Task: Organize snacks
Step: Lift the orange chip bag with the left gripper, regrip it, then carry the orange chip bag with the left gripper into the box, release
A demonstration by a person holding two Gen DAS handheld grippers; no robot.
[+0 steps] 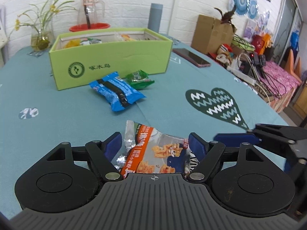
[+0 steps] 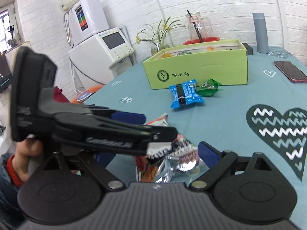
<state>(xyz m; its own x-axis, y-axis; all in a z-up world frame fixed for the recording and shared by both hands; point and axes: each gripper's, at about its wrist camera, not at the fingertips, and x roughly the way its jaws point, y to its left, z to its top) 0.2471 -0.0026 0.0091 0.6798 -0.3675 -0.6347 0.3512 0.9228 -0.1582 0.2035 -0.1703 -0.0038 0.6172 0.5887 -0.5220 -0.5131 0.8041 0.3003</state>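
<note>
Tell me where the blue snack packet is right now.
The blue snack packet lies on the teal tablecloth, just in front of the green box, with the green packet beside it.

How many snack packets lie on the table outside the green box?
3: a blue packet and a green packet before the box, an orange packet between the left gripper's fingers. Others may be hidden.

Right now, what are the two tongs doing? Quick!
Left tongs: open, orange snack packet between them, not squeezed.
Right tongs: open, around the same packet, not gripping it.
</note>
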